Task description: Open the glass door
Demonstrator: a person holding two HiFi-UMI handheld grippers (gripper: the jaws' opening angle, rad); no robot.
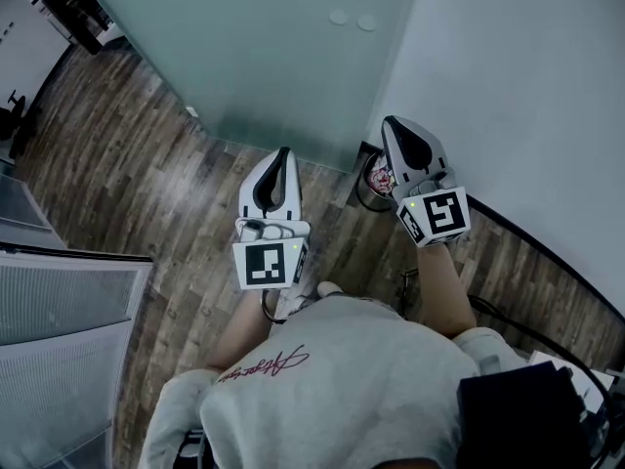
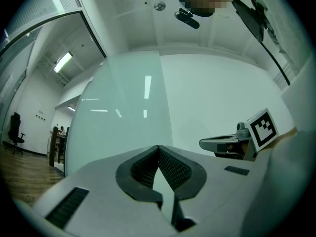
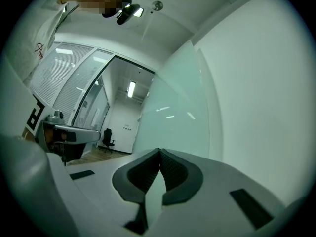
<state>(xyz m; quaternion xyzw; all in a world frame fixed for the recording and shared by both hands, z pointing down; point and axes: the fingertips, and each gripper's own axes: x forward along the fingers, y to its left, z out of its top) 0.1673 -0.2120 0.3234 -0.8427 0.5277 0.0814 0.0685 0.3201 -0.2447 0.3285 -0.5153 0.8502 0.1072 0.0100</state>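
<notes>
The frosted glass door (image 1: 264,47) fills the top of the head view, with two round fittings (image 1: 352,20) near its upper edge; it meets a white wall (image 1: 527,86) on the right. My left gripper (image 1: 283,154) is held out level toward the door's lower part, its jaws shut with nothing between them. My right gripper (image 1: 393,123) points at the door's edge by the wall and is likewise shut and empty. The left gripper view shows the door (image 2: 118,117) ahead and the right gripper (image 2: 232,143) beside it. The right gripper view shows the door (image 3: 177,117) standing edge-on beside an open corridor.
A small round bin (image 1: 376,179) stands on the wood floor at the foot of the wall under my right gripper. A ribbed glass partition (image 1: 59,311) is at the lower left. Office chairs (image 1: 15,115) stand far left. A black bag (image 1: 527,408) hangs at the person's right side.
</notes>
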